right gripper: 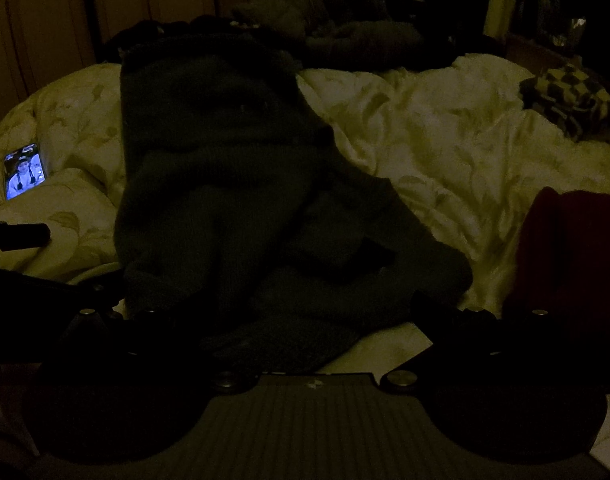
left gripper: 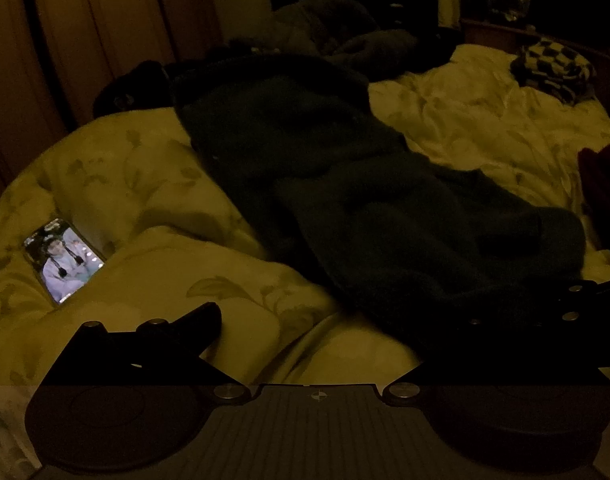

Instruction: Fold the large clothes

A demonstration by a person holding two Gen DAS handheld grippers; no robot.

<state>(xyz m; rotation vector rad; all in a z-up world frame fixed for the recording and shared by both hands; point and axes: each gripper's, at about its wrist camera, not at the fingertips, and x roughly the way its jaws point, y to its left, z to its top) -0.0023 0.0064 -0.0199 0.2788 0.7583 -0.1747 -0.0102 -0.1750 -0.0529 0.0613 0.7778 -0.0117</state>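
On the bed [right gripper: 445, 140], over a pale leaf-patterned quilt, we have the dark knitted garment [right gripper: 233, 184] stretched lengthwise away from us, its near end bunched into overlapping folds close to our tools. The room is very dim, so we cannot tell which part of the garment is sleeve and which is hem.

Our left gripper [left gripper: 365, 320] hangs low over the near edge, jaws spread wide, one finger over bare quilt and the other lost against the dark cloth; whether it touches the fabric we cannot tell. Our right gripper [right gripper: 273, 316] also shows its jaws spread, with the near end of the garment lying between them, not pinched as far as we can see.

We judge that we are at the start of a fold: the piece is laid out roughly but not flattened. The next move calls for each tool to close on a near corner, then lift and carry that end toward the far end.

A lit phone [left gripper: 63, 260] lies on the quilt to the left, well apart from the garment. A dark red cloth [right gripper: 573, 264] sits at the right, and a checkered item [right gripper: 565, 100] at the far right corner.
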